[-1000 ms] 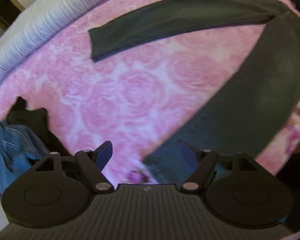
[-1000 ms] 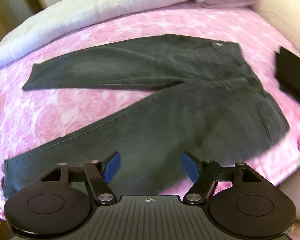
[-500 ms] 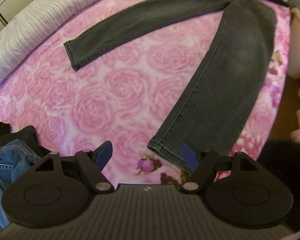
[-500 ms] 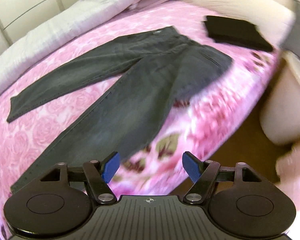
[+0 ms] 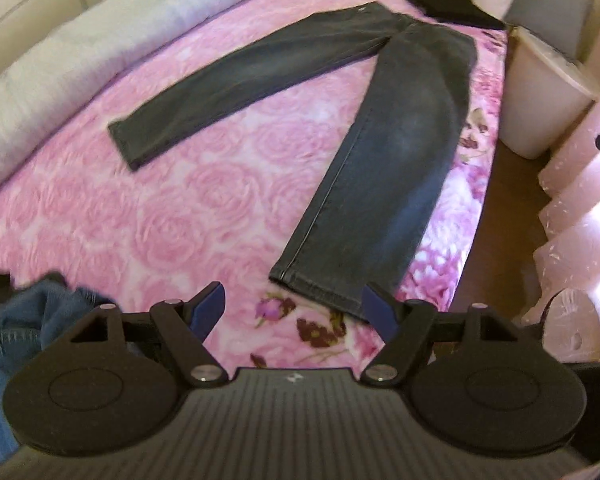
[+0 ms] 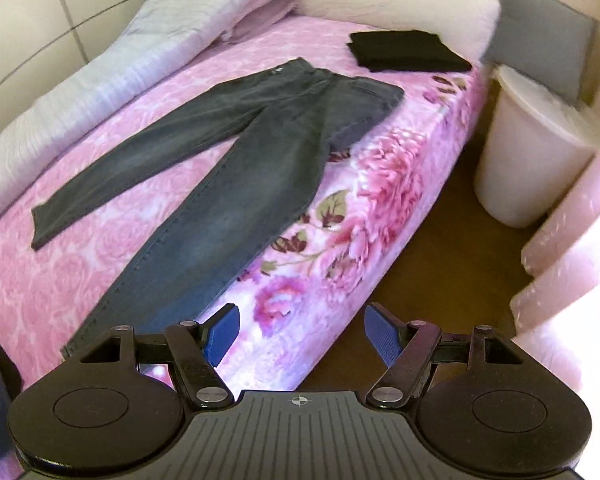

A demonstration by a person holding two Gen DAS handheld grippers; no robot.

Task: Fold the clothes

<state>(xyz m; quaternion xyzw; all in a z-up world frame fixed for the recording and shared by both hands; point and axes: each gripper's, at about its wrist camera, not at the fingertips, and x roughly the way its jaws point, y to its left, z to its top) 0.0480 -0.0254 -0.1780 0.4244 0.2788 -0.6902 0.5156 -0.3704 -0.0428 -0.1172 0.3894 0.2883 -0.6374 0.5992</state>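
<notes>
A pair of dark grey jeans [image 6: 236, 168] lies spread flat on a bed's pink rose-print cover [image 6: 60, 280], legs splayed in a V, waistband toward the headboard, the nearer leg running along the mattress edge. Beyond the waistband sits a black garment [image 6: 408, 50] already folded into a neat rectangle; a crumpled heap of blue denim [image 5: 16, 324] waits at the near left corner. By that evidence the job stands partway: one piece folded, the jeans laid out unfolded, the heap still loose. Both tools hang over the foot of the bed, clear of the cloth. The left gripper [image 5: 294, 312] stands wide open, empty, the nearer leg's hem [image 5: 320, 292] just ahead between its fingers. The right gripper [image 6: 300, 334], likewise open and empty, hovers over the mattress edge, that hem to its left
</notes>
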